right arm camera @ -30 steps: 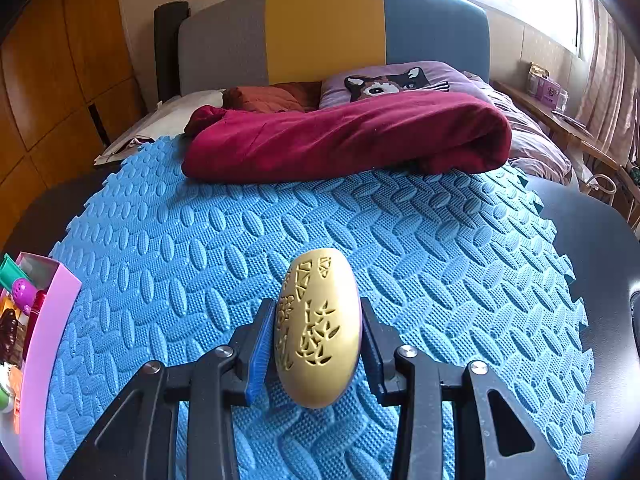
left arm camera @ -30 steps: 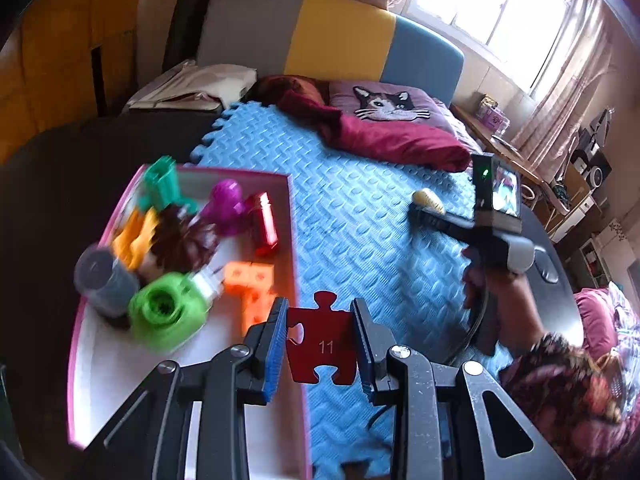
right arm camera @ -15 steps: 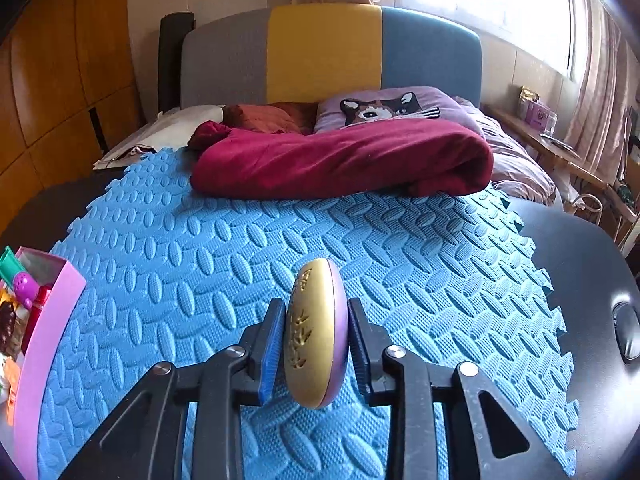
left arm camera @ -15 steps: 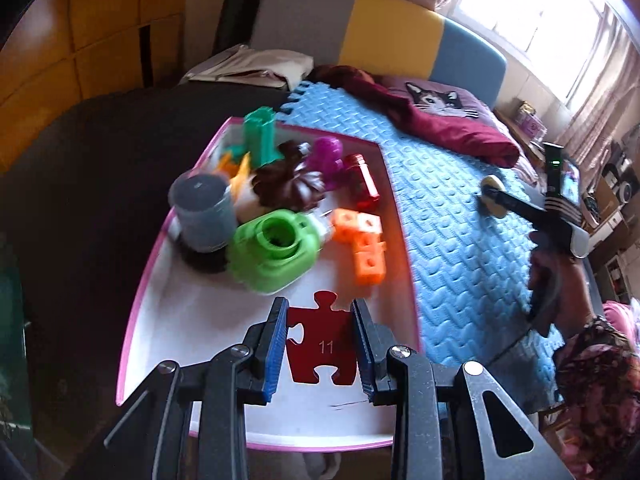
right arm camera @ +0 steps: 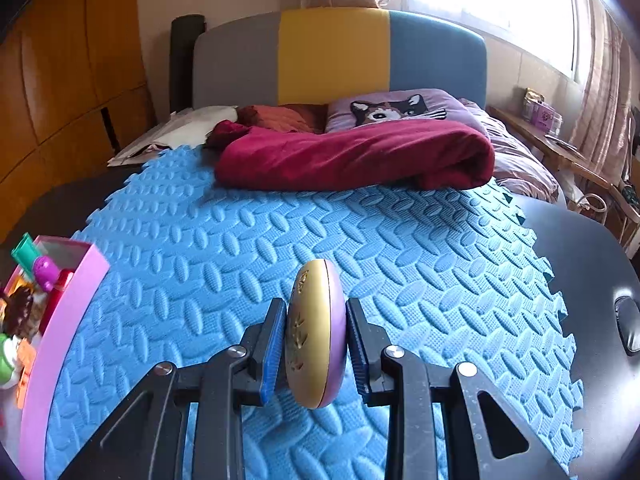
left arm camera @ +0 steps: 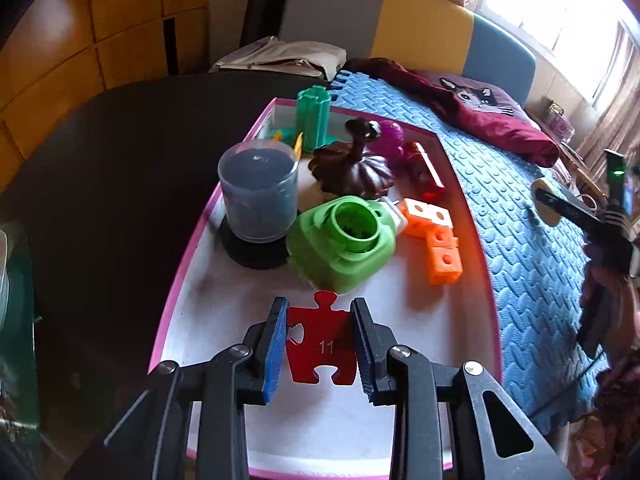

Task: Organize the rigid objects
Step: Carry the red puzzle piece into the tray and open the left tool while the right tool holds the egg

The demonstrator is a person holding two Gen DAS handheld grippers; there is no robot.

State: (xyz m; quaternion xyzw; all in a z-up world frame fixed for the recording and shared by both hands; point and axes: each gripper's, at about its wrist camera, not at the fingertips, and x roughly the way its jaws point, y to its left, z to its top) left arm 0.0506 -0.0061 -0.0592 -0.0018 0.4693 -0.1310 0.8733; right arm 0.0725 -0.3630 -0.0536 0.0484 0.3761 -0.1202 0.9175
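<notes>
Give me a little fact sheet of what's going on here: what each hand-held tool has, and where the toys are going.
left tool: shut on red puzzle piece numbered 11, above the tray's bare near part
right tool: shut on gold and purple oval, over blue foam mat
pink-rimmed tray: holds green toy, orange blocks, grey cup, dark brown toy
background: bed with maroon blanket

The only readable mark is the number "11", printed in pale figures on the red puzzle piece [left arm camera: 322, 344], near its lower middle. That piece sits at the near edge of the left wrist view, above the white tray [left arm camera: 224, 304] with the pink rim. Nothing legible shows in the right wrist view.
</notes>
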